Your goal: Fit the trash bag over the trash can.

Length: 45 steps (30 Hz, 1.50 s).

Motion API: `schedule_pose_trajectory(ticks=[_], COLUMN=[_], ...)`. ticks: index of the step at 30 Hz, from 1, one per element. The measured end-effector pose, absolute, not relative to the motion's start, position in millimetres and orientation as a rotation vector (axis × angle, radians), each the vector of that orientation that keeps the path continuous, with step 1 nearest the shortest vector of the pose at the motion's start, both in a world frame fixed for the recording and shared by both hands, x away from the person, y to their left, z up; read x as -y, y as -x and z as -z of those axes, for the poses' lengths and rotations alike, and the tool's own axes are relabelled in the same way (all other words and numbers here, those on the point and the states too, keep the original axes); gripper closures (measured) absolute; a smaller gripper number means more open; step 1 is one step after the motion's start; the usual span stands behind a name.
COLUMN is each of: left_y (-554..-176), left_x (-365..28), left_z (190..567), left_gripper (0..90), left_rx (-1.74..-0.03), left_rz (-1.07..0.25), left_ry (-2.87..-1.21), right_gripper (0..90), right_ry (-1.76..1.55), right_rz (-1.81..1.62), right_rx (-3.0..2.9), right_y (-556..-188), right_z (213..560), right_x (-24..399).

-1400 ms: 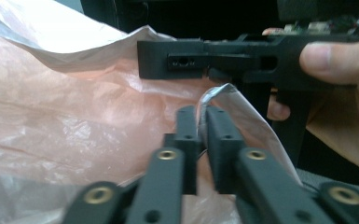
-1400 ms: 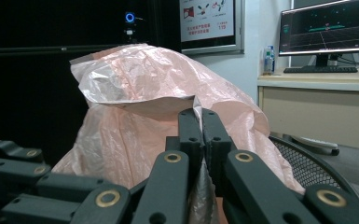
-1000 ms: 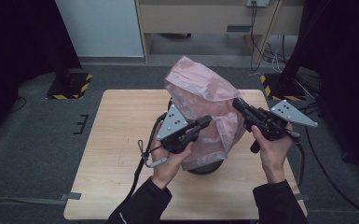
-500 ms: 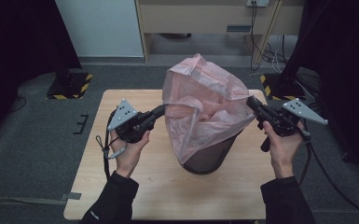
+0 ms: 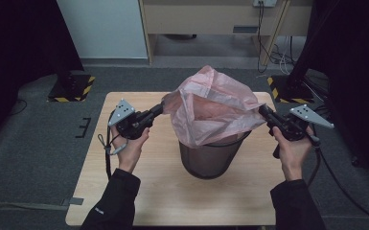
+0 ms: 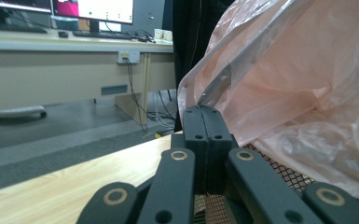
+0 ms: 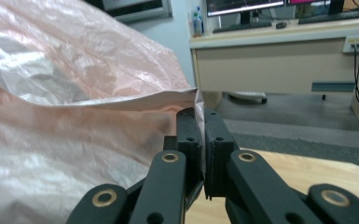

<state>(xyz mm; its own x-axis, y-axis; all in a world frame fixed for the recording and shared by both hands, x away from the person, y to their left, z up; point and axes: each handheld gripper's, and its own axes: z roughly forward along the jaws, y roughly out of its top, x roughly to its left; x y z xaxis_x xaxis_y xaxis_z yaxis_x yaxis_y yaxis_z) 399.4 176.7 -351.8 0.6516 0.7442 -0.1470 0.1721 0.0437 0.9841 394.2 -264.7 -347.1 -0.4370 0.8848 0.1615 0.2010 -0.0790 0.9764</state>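
Since the earlier frames, both grippers have moved apart and downward, drawing the pink plastic bag (image 5: 211,108) open from a bunched mass above the bin into a wide mouth stretched across it.

Left side: the left gripper (image 5: 159,109) sits above the left half of the wooden table (image 5: 139,191), held in the person's left hand (image 5: 129,146). Its jaws are pressed together on the left edge of the bag. In the left gripper view, the two black jaws meet with a thin fold of film (image 6: 214,93) pinched at their tips, and the film rises taut up and to the right from that point.

Centre: the dark mesh waste bin (image 5: 211,158) stands upright on the table, roughly midway between the two hands. The bag hangs over it; its lower part drops inside the rim, and its upper part billows above the rim as a crumpled dome. The bin's contents, apart from the bag, cannot be determined, since the film covers the opening. In the left gripper view, the mesh wall (image 6: 284,175) shows just beyond the jaws, under the bag.

Right side: the right gripper (image 5: 262,111) is held in the right hand (image 5: 290,153) near the right table edge. Its jaws are closed on the right edge of the bag; in the right gripper view, a strip of film (image 7: 199,109) is clamped between them.
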Motion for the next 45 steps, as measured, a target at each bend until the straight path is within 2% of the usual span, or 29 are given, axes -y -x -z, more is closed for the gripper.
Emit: schedule_pose_trajectory(ticks=[4,8,14,23,25,26,28,29,30,33,39,45], left_y=[-397.1,-387.7,-363.1,-324.1,-326.3,-328.8,-332.7,-334.2,-334.7,-338.2,-349.9,-359.1], left_x=[-177.5,-184.5,-184.2,-158.6,-155.4,-154.5,-152.7,-150.7,-149.1,-140.0,-134.1,-134.2], left_z=[352.9,343.8,328.4,326.8,333.9,337.9,344.8,348.6,350.3,352.3,343.2,340.3], left_gripper=[88.2,73.3,56.7,50.5,50.5,50.6,50.5,50.7,51.1,52.7,53.0,49.7], left_rx=[-0.81,-0.829,-0.819,-0.805,-0.835,-0.85,-0.857,-0.856,-0.853,-0.833,-0.829,-0.851], left_rz=[-0.483,-0.476,-0.484,-0.461,-0.453,-0.429,-0.398,-0.381,-0.374,-0.372,-0.375,-0.374], left_ry=[-1.452,-1.396,-1.356,-1.422,-1.445,-1.443,-1.435,-1.437,-1.437,-1.446,-1.417,-1.39], right_gripper=[80.6,65.9,52.2,33.4,35.6,39.9,53.8,57.4,66.1,77.2,84.4,85.5], right_ry=[-1.141,-1.054,-0.97,-0.963,-0.977,-0.982,-0.979,-0.985,-0.994,-1.01,-1.027,-1.02], right_rz=[-1.598,-1.637,-1.645,-1.666,-1.668,-1.668,-1.674,-1.682,-1.693,-1.725,-1.744,-1.748], right_rx=[-1.623,-1.619,-1.654,-1.655,-1.666,-1.673,-1.684,-1.678,-1.671,-1.627,-1.584,-1.598], right_y=[-392.4,-384.7,-373.2,-360.0,-356.9,-355.9,-354.9,-355.3,-356.2,-360.2,-373.6,-380.2], right_z=[349.5,340.9,325.4,318.6,322.2,324.6,329.4,330.9,332.6,333.8,332.2,333.6], right_x=[264.8,266.9,260.6,248.4,247.1,246.5,247.1,247.5,248.6,251.3,251.0,246.2])
